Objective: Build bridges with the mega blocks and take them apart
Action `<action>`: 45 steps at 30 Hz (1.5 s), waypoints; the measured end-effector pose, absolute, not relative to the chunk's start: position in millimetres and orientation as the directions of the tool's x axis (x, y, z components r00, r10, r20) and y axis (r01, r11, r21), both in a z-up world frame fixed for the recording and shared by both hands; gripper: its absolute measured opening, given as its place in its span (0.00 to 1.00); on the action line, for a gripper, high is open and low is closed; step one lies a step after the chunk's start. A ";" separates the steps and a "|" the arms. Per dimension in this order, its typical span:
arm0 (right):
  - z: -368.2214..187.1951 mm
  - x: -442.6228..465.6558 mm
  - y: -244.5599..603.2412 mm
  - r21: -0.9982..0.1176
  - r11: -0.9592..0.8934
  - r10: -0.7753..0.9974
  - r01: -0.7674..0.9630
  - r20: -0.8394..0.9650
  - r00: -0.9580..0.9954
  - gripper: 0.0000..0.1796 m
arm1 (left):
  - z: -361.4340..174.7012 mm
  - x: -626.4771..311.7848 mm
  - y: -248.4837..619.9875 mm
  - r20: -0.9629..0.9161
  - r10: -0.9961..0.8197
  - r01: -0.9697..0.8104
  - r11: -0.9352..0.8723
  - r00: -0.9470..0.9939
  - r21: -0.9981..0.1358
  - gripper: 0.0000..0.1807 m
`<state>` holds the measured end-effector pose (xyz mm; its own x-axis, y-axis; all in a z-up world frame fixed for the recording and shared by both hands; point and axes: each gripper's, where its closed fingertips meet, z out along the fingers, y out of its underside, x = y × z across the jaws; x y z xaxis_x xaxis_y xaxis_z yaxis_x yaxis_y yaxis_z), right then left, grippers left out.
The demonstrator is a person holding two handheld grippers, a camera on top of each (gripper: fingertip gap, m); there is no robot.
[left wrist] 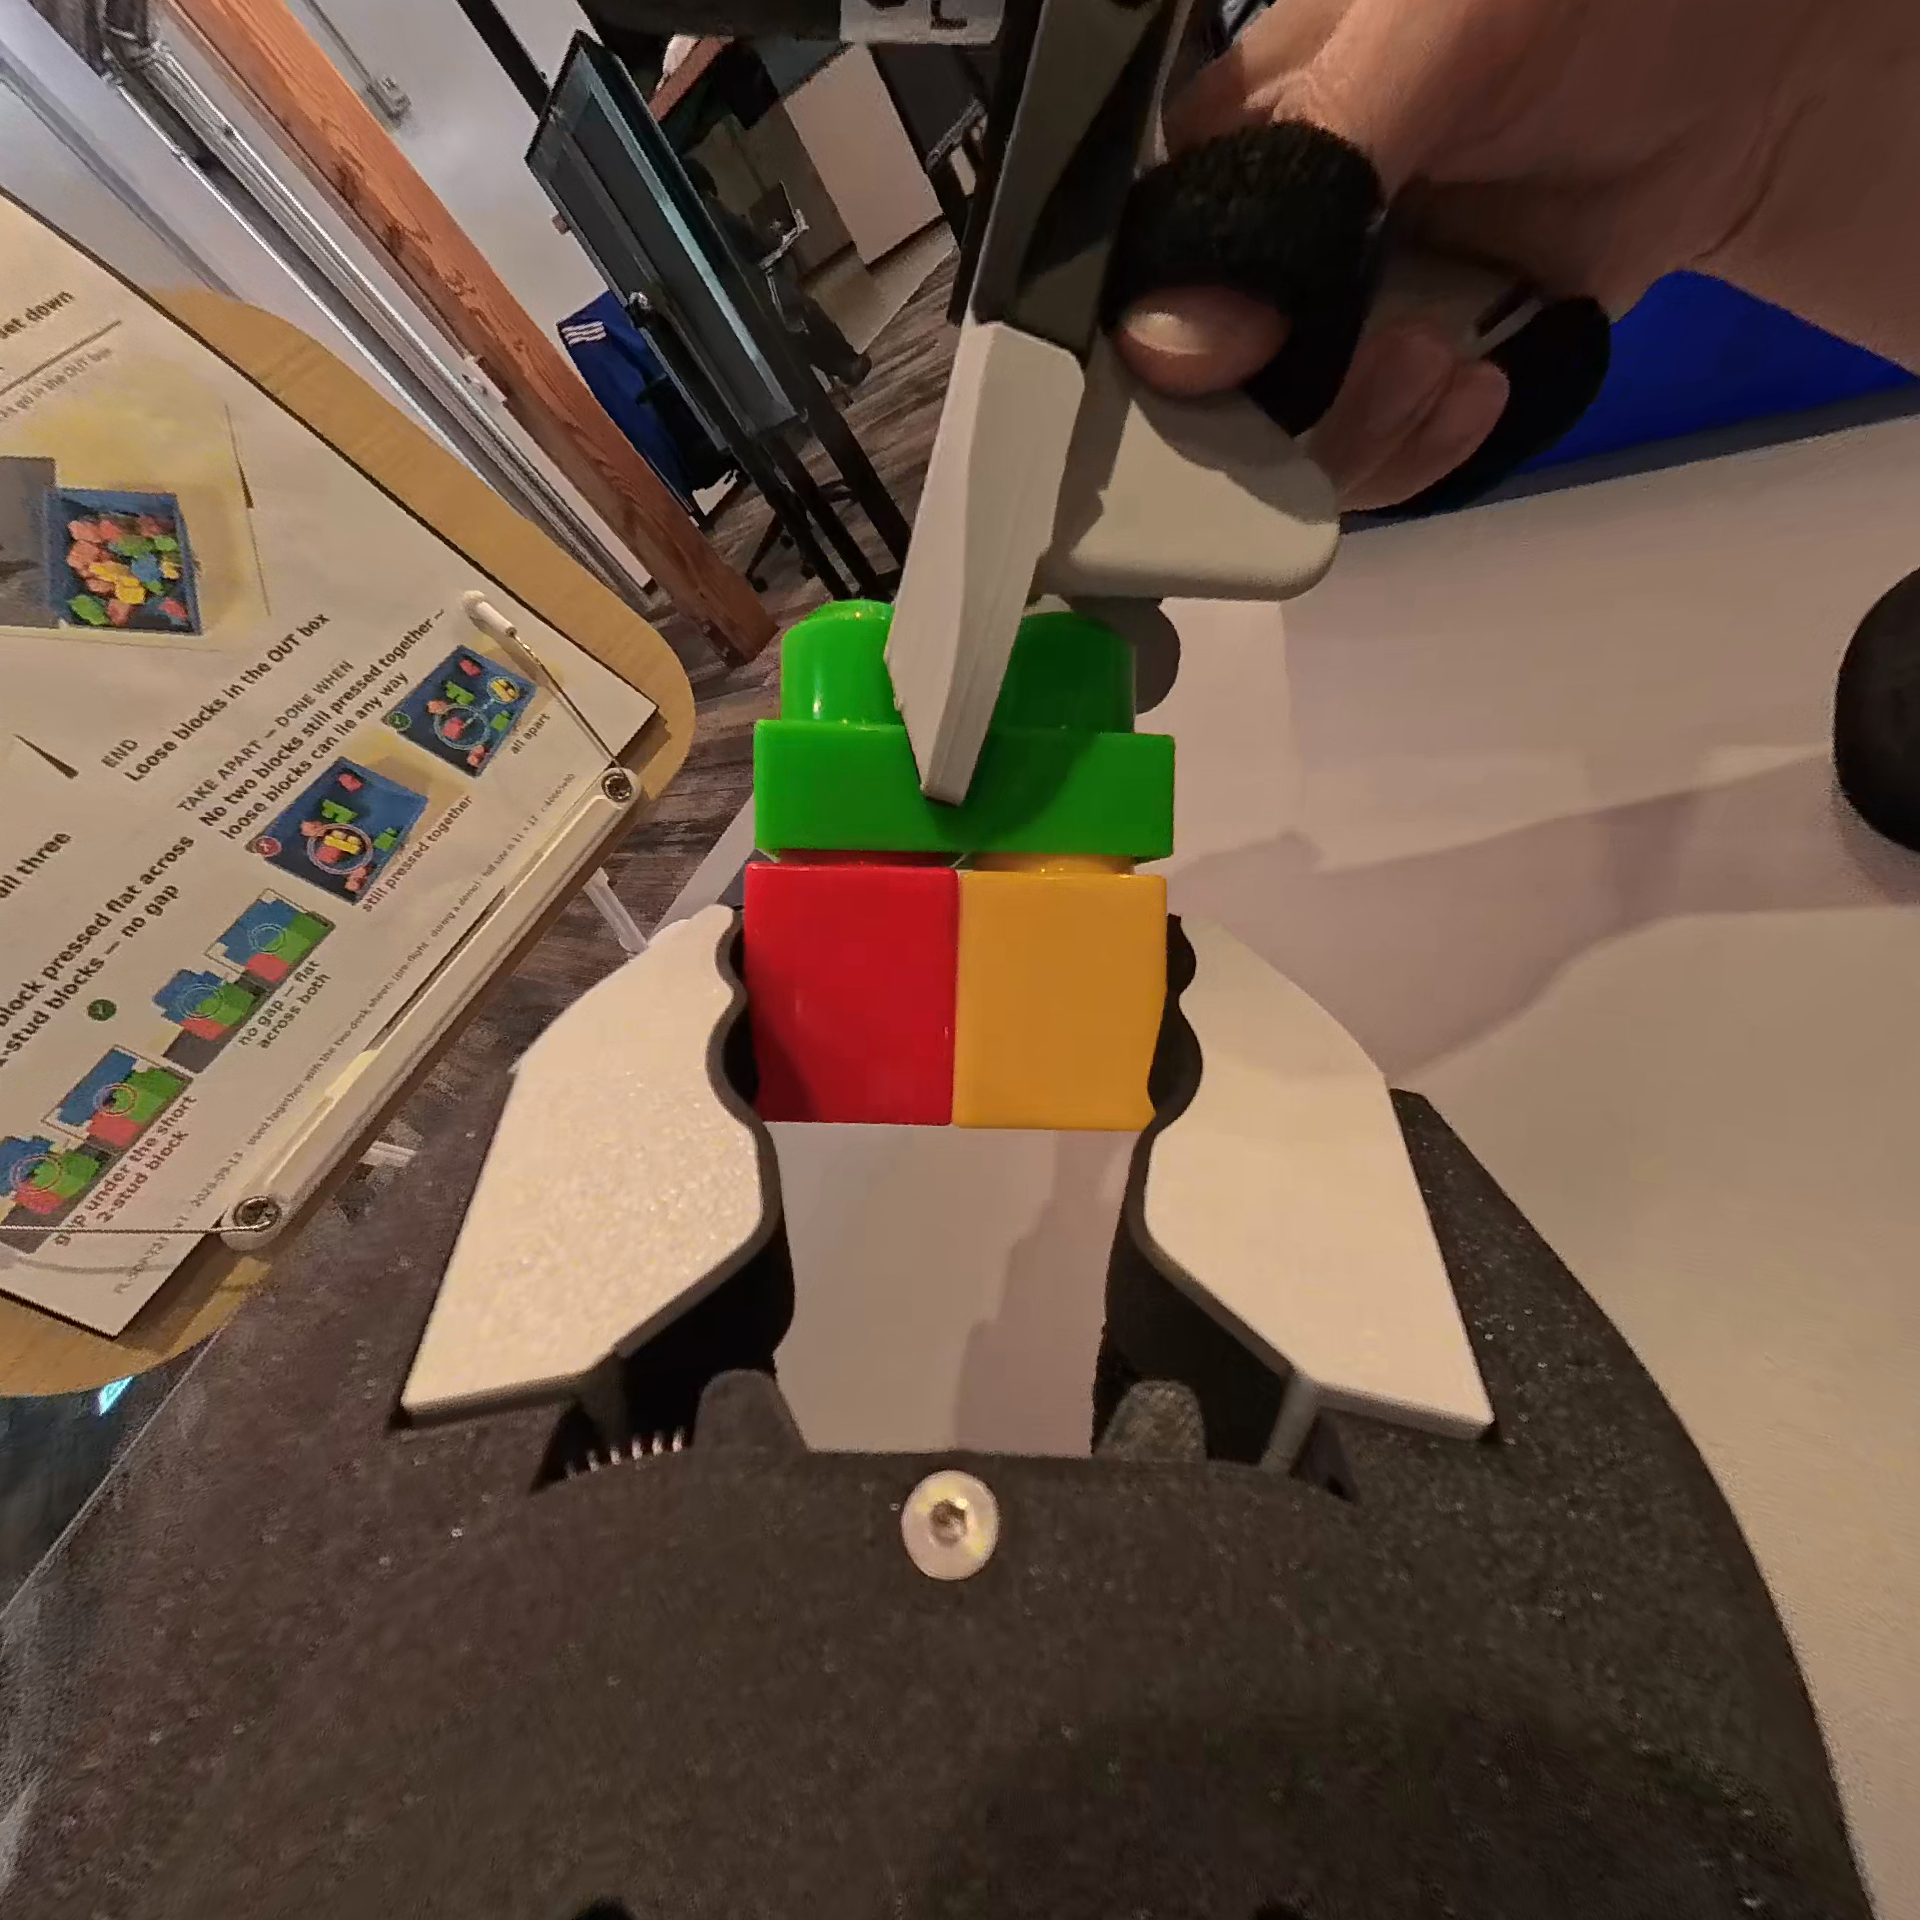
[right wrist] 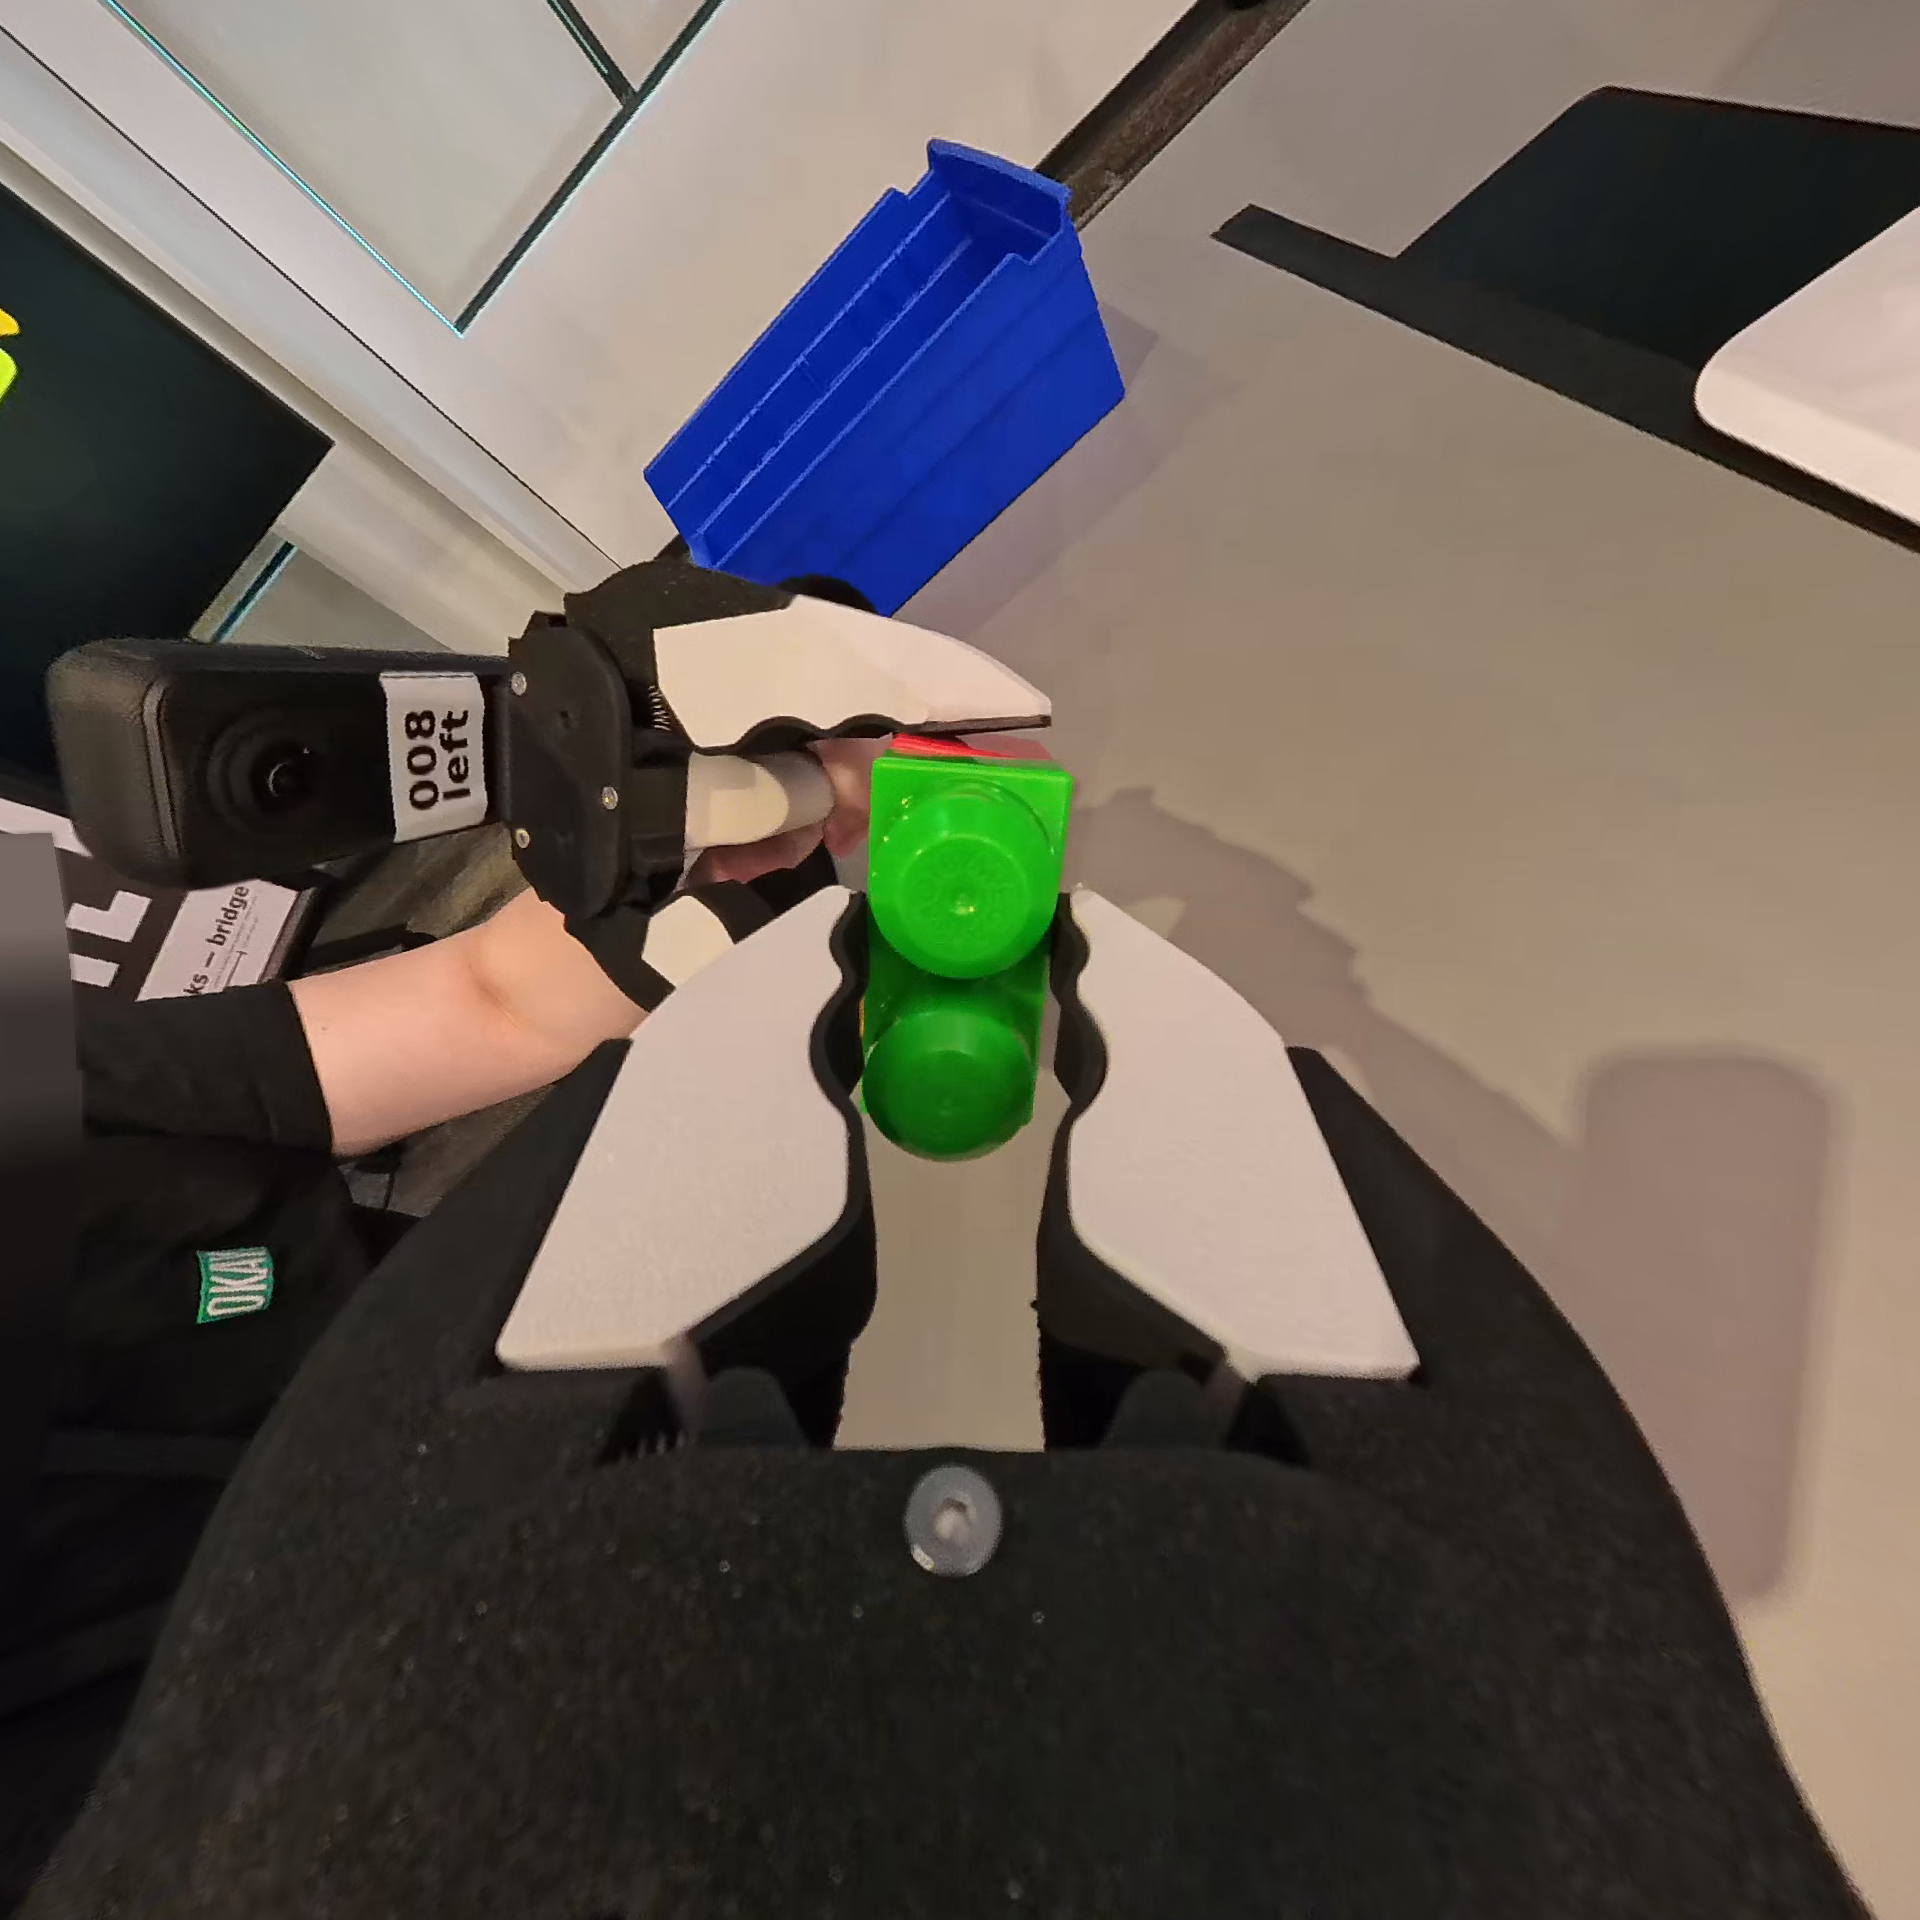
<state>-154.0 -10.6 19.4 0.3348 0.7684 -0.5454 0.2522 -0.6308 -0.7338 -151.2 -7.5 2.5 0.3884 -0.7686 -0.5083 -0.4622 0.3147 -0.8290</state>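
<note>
Two grippers clamped: left gripper (left wrist: 954, 1023) w/ red block (left wrist: 850, 997) & yellow block (left wrist: 1055, 997); right gripper (right wrist: 956, 997) gripped green block (right wrist: 961, 914) just ahead. Judged light, rigid, slick; best held by flat sides.

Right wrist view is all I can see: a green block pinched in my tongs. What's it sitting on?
Observer: The left wrist view shows the green block bridging a red block and a yellow block, which sit side by side.
Operator: What's holding those two?
Observer: The left tongs clamp the pair from both outer sides.
Operator: Is the green one pushed fully down?
Observer: No, a thin gap shows under it, with stud tops visible.
</note>
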 end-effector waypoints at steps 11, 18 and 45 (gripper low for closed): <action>28.2 -159.8 -10.4 -0.749 -0.639 0.766 0.173 -0.603 0.221 0.19 | 10.6 -154.9 -6.2 -0.539 -0.724 -0.457 0.340 0.430 -0.822 0.41; 28.5 -159.2 -12.0 -0.753 -0.636 0.771 0.169 -0.607 0.193 0.19 | 12.4 -154.1 -7.8 -0.554 -0.708 -0.457 0.355 0.438 -0.815 0.41; 28.0 -151.5 -13.6 -0.765 -0.605 0.793 0.221 -0.555 0.251 0.19 | 12.8 -146.4 -11.7 -0.558 -0.717 -0.456 0.366 0.417 -0.811 0.41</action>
<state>-151.5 -13.6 28.0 0.2512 0.7930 -0.5550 0.2214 -0.6052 -0.7647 -146.4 -11.7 12.8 0.4167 -0.7173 -0.5584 -0.4564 0.3662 -0.8109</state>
